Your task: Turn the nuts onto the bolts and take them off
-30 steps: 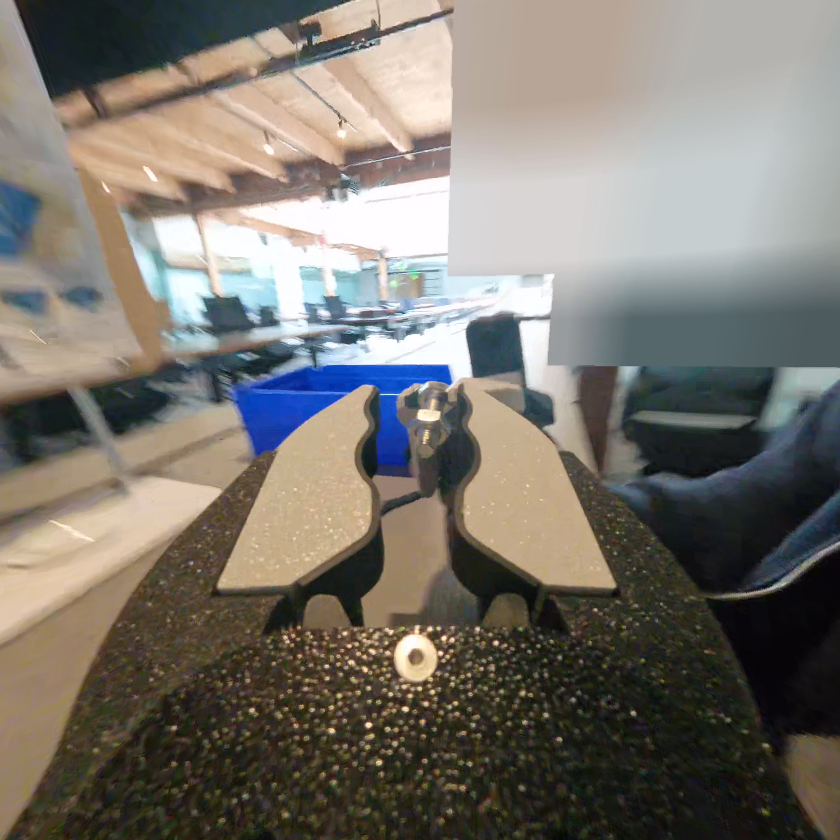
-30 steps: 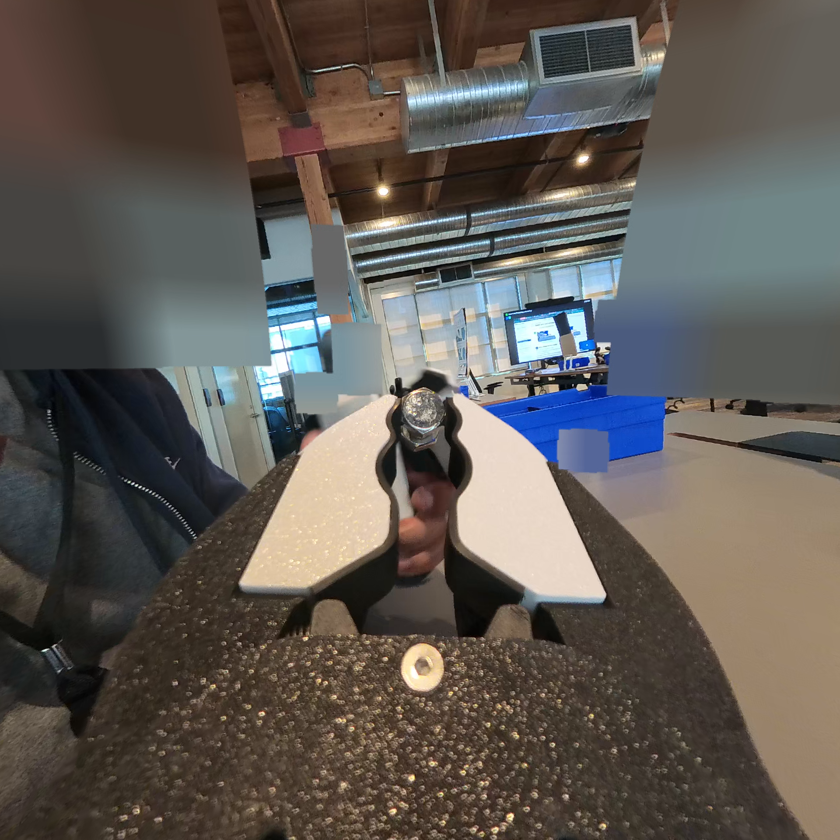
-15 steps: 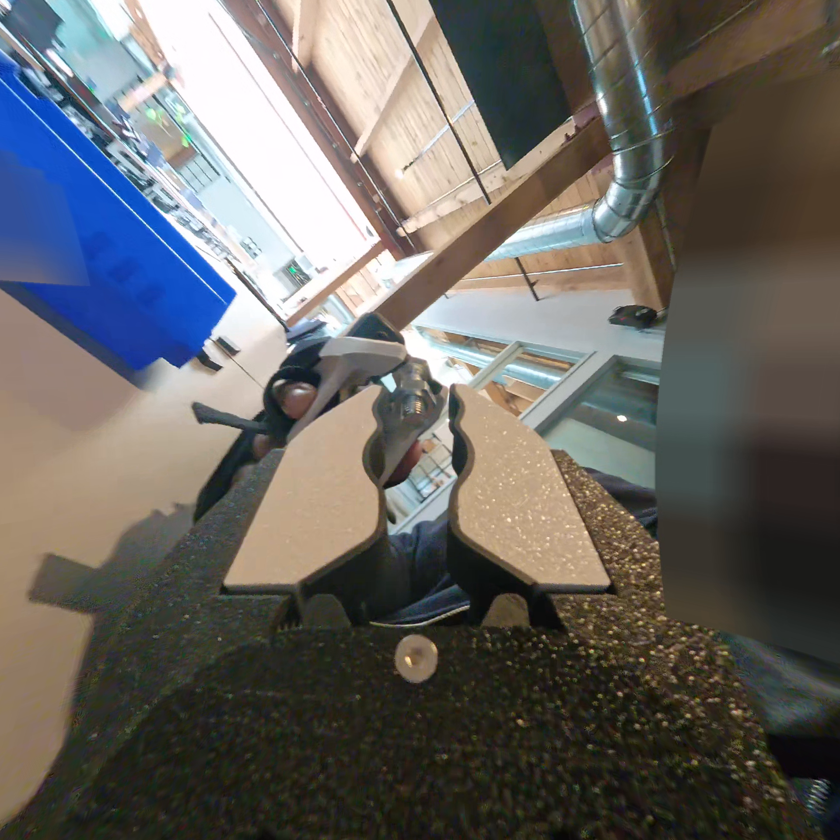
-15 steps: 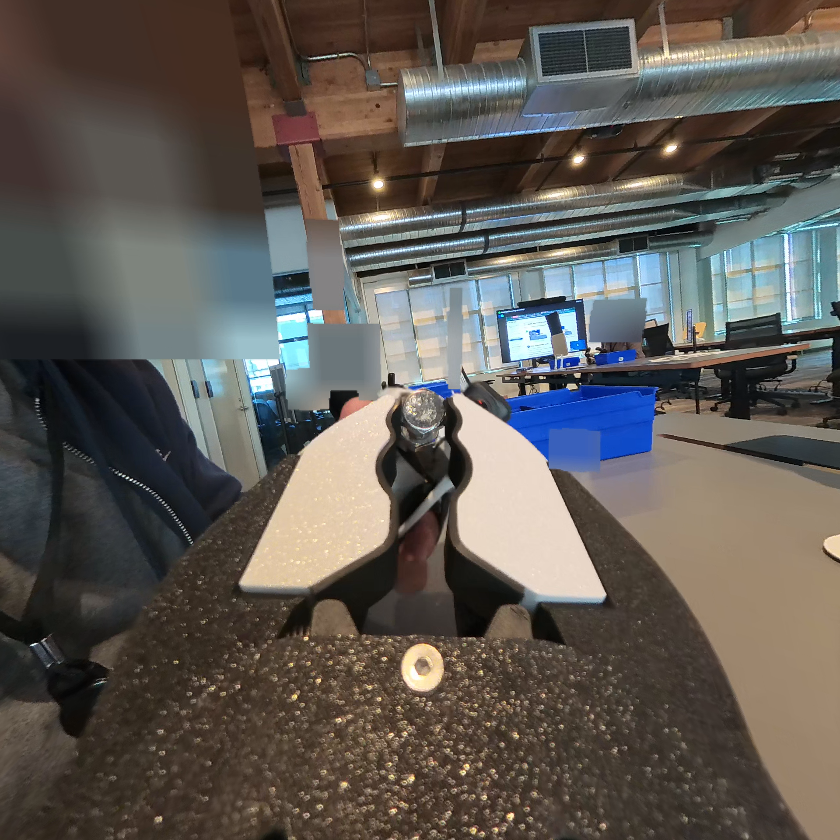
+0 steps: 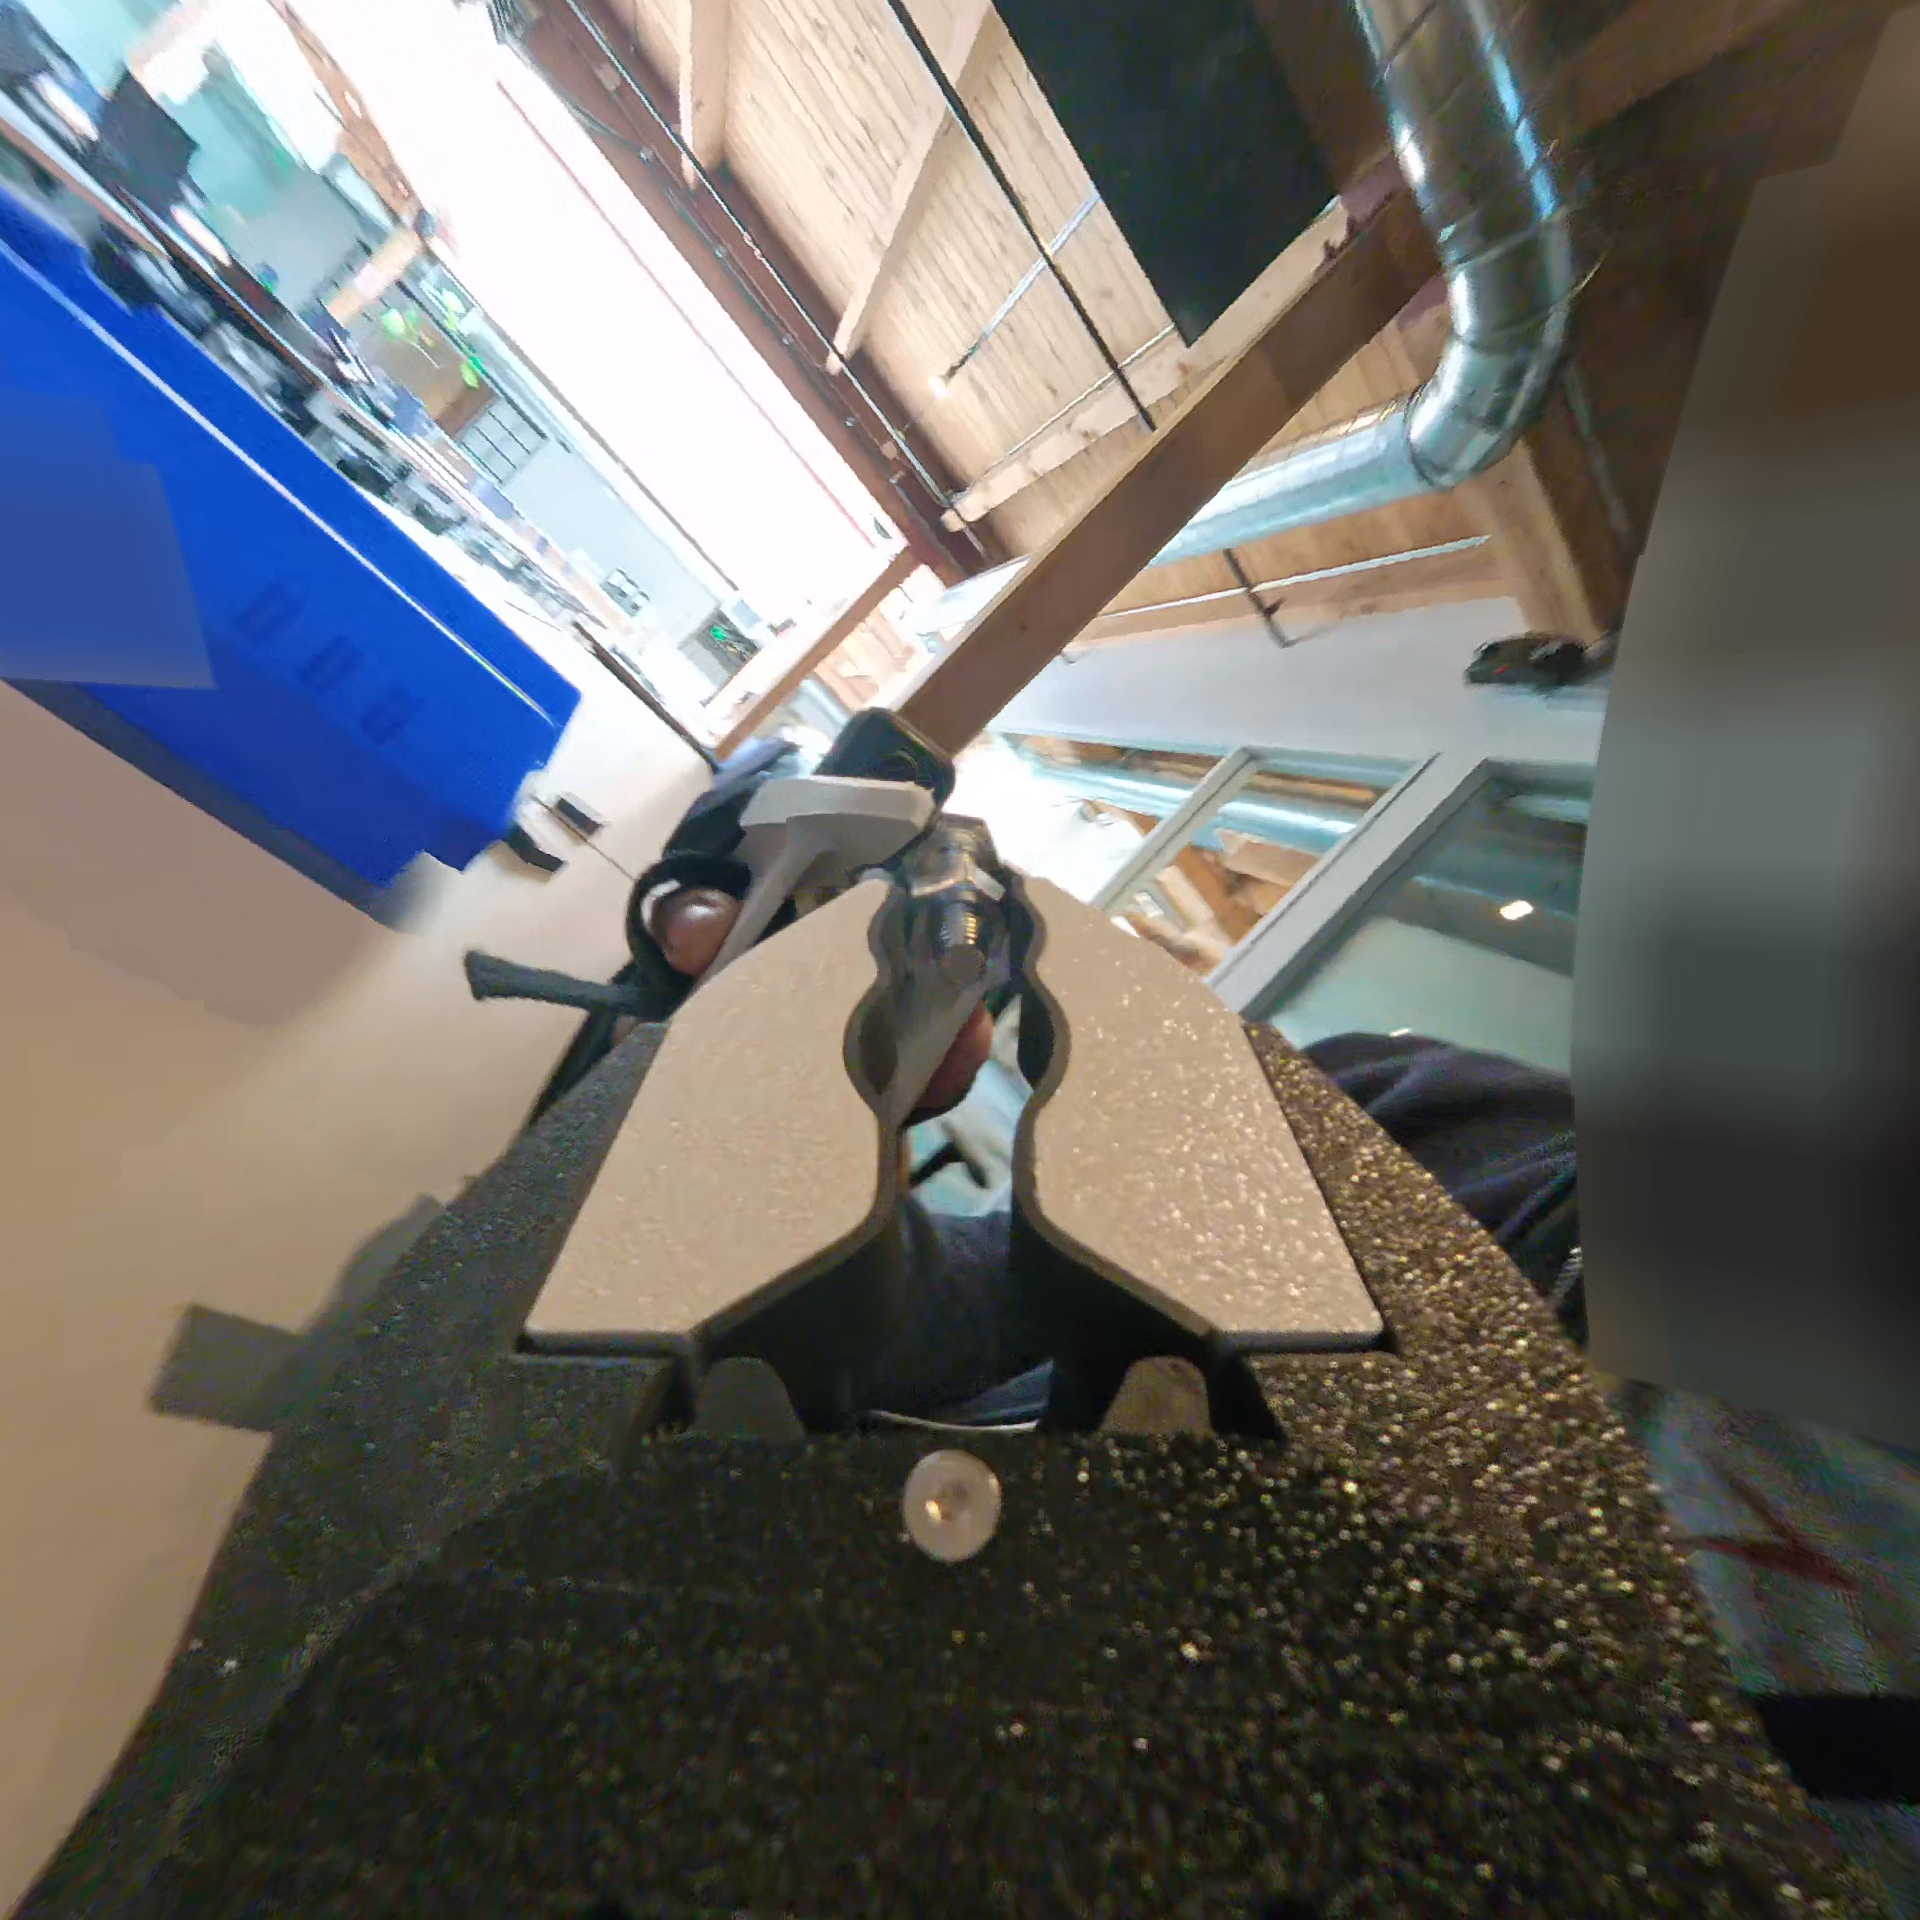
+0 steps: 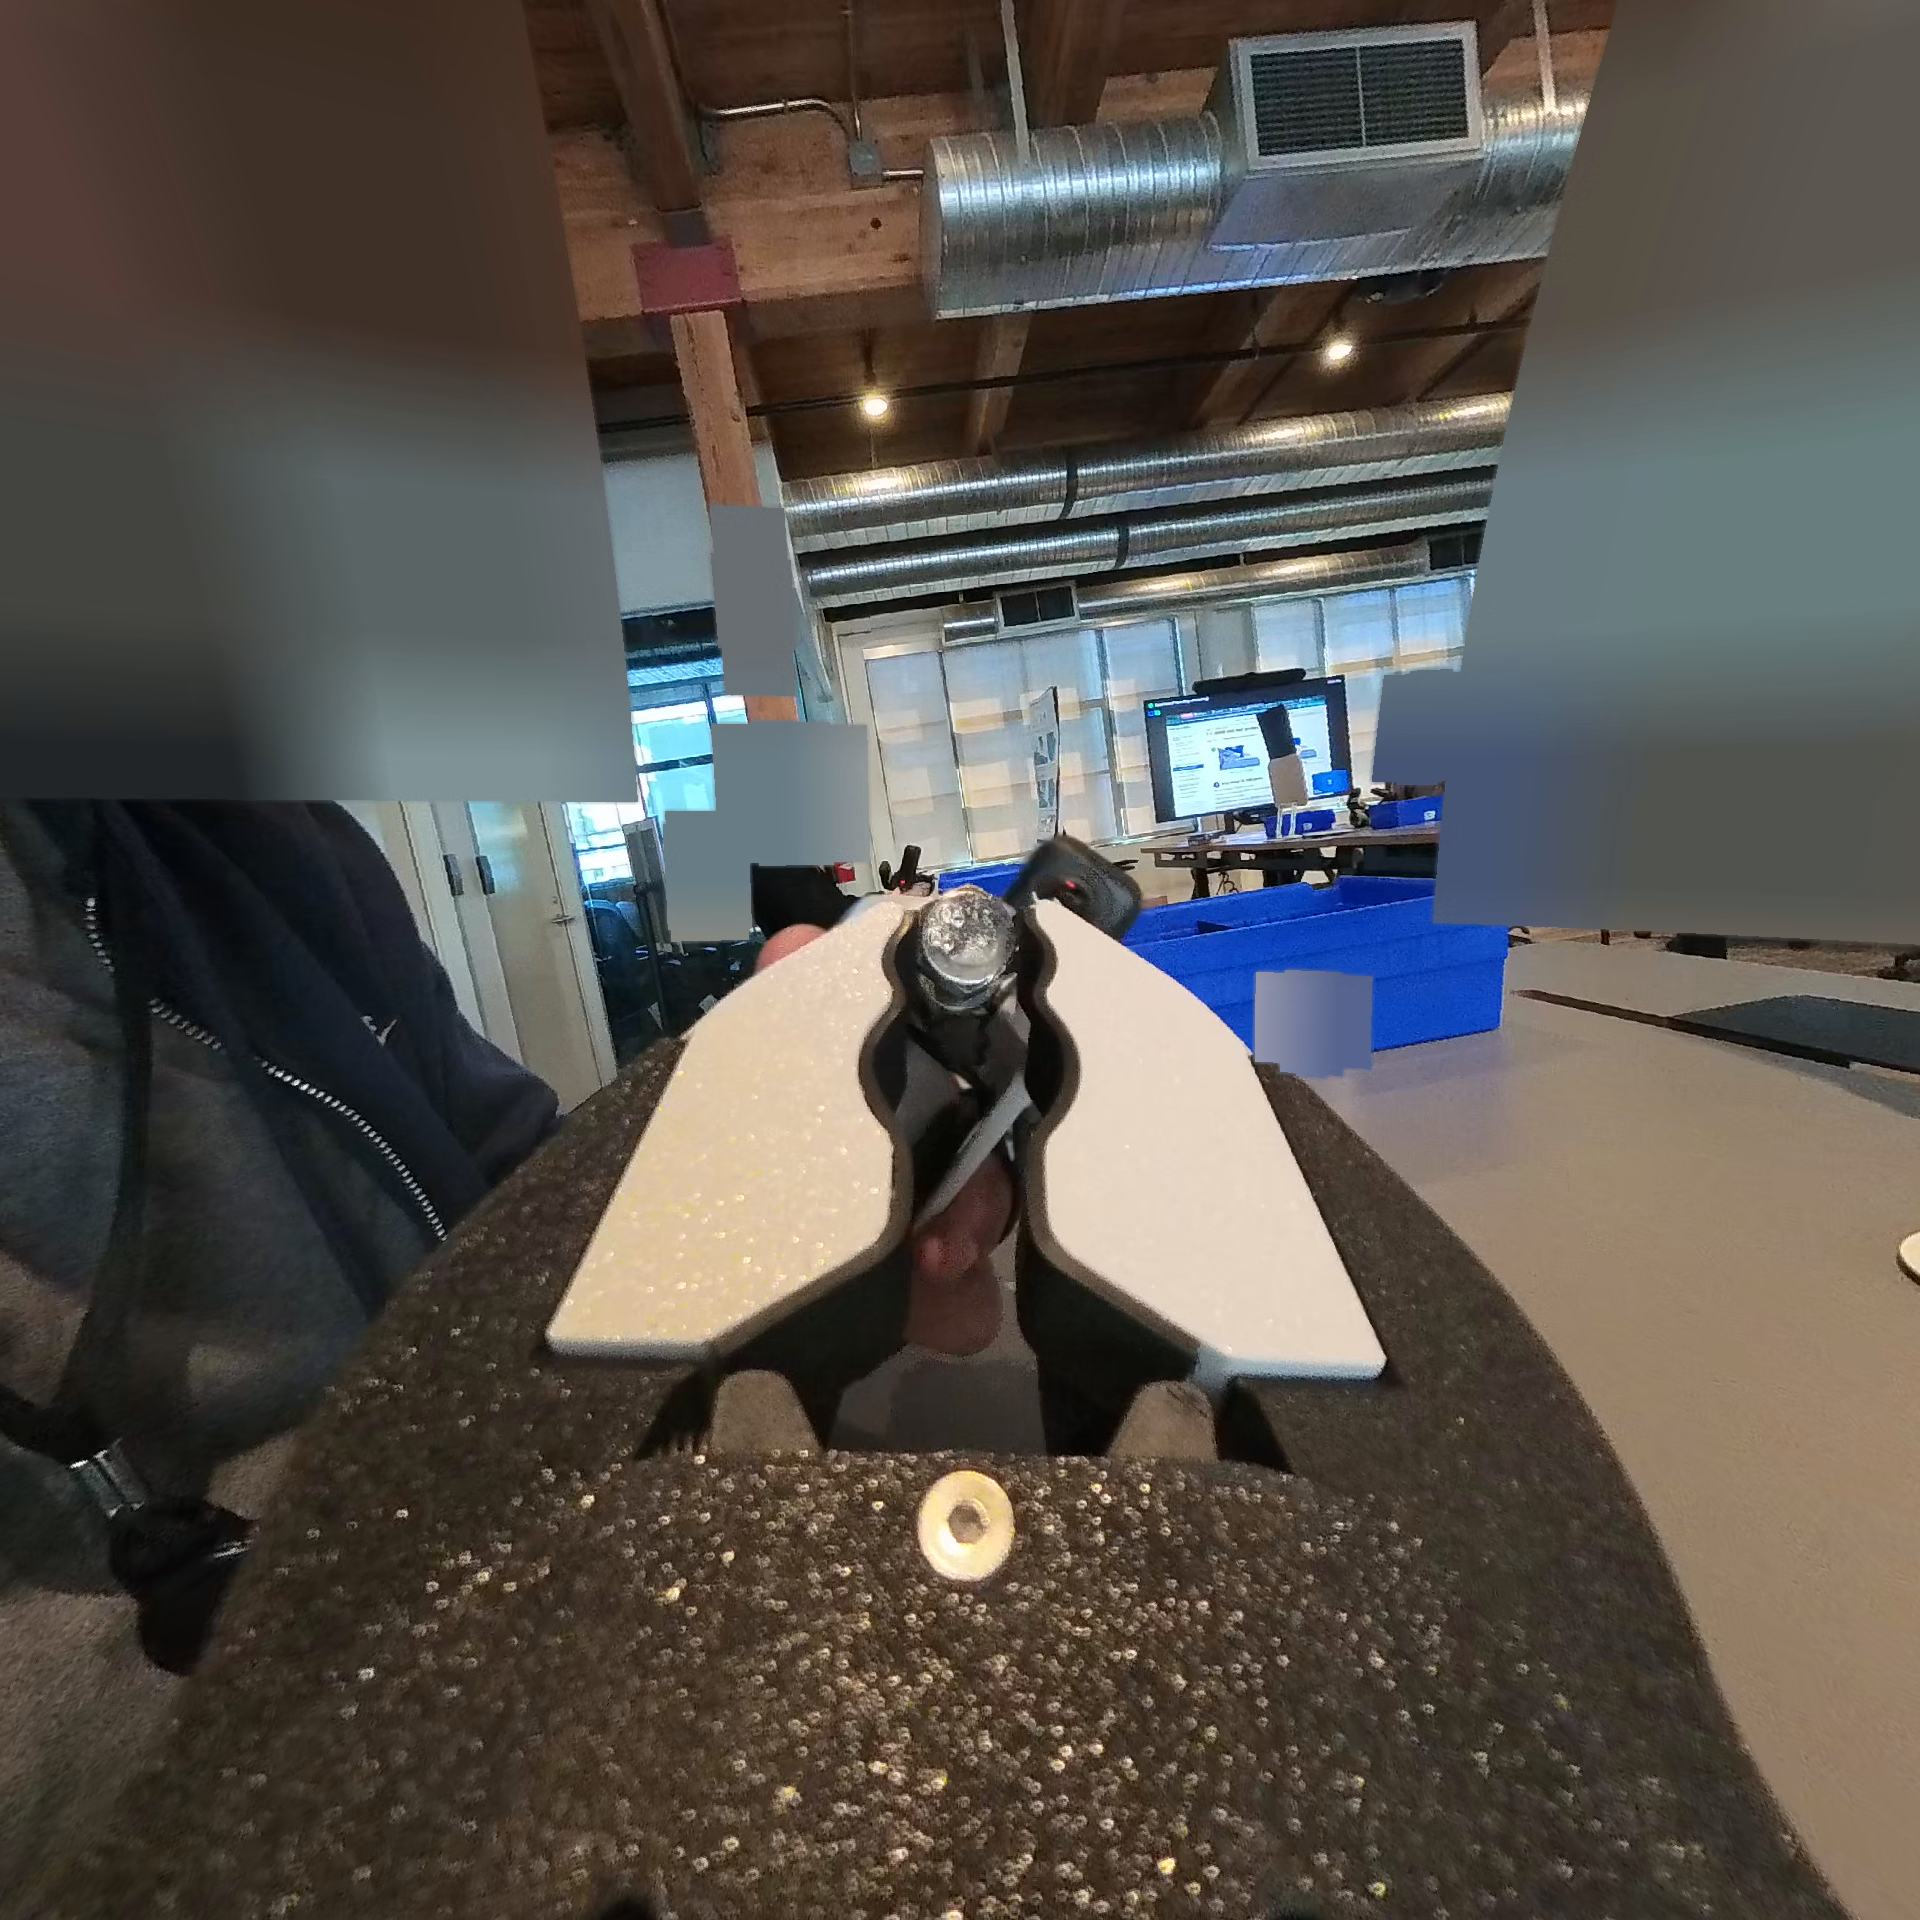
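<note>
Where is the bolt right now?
In the right wrist view the bolt sits head-on between the right gripper's fingertips, held up off the table, with the blue bin behind to the right.

The table (image 6: 1621,1195) is a pale, matte surface extending right of the jaws. A blue plastic bin (image 6: 1351,961) rests on it beyond the fingertips. A flat black mat (image 6: 1808,1029) lies farther right.

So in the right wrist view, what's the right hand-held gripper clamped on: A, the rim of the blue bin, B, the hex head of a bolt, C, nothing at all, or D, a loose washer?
B: the right hand-held gripper has its fingertips closed around the shiny hex head of the bolt, which faces the camera.
</note>
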`<action>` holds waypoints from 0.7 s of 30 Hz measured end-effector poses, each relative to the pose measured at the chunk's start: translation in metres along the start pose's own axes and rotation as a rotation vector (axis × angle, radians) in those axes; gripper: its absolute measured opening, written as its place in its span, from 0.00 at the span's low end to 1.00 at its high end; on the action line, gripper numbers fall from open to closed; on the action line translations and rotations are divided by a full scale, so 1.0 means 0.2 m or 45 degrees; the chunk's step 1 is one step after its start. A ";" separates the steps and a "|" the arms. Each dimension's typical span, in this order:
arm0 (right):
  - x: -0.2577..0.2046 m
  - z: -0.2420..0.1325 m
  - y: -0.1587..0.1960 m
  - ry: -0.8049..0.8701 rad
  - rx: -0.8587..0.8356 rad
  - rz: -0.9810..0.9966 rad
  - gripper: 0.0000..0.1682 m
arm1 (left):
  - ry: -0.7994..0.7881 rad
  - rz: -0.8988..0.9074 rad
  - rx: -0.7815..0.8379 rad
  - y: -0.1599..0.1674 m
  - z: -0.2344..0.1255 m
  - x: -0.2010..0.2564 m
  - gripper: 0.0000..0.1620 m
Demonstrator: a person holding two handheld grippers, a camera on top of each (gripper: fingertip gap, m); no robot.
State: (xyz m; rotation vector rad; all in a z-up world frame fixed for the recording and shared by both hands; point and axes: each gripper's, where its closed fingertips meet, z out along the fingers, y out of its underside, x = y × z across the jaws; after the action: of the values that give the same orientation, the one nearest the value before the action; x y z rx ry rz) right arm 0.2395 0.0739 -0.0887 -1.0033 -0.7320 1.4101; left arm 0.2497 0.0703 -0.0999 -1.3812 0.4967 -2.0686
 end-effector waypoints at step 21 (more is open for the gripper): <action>-0.01 -0.02 -0.04 -0.030 0.068 0.026 0.10 | -0.273 1.138 0.022 -0.08 -0.05 0.07 0.14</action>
State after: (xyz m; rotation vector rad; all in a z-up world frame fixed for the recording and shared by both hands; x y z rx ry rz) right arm 0.2455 0.0721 -0.0834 -0.9563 -0.6995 1.4539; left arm 0.2331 0.0738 -0.0845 -1.0629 0.8128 -1.1854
